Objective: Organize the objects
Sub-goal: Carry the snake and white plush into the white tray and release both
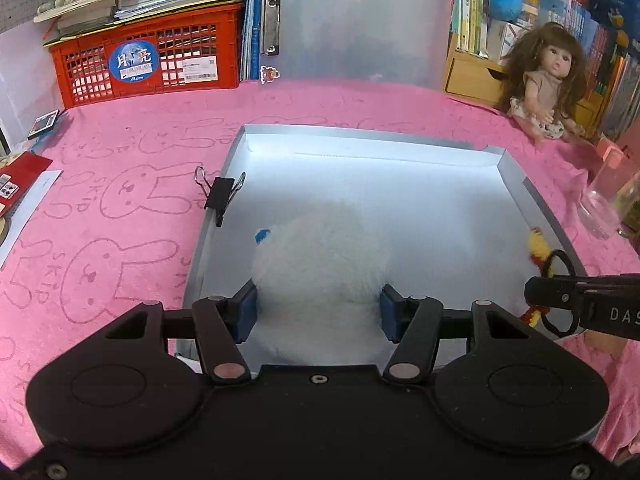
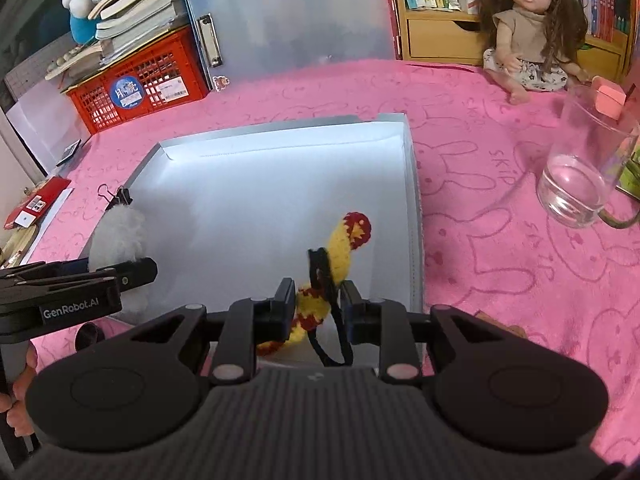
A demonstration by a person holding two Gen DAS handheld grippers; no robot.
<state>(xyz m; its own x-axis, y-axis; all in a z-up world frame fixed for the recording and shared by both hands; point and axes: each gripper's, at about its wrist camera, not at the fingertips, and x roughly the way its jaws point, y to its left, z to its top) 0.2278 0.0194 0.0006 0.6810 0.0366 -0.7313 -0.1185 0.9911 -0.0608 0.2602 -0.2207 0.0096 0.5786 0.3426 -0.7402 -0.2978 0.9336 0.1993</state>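
Note:
An open grey-white file box [image 1: 360, 133] lies on the pink rabbit-print cloth [image 1: 120, 208]. My left gripper [image 1: 318, 312] is shut on a white fluffy ball [image 1: 320, 256], blue pads pressed into both its sides, low over the box's near left part. In the right wrist view my right gripper [image 2: 318, 308] is shut on a yellow-and-red crocheted hair tie [image 2: 346, 240] with a black elastic loop, over the box's near right part. The tie's tip sticks up and forward. The left gripper [image 2: 136, 272] and ball [image 2: 120, 236] show at the left there.
A black binder clip [image 1: 218, 196] sits on the box's left rim. The box's lid [image 1: 360, 28] stands upright behind. A red crate [image 1: 148, 56] with books is back left. A doll [image 2: 528, 36] sits back right, and a glass mug [image 2: 580, 176] stands right of the box.

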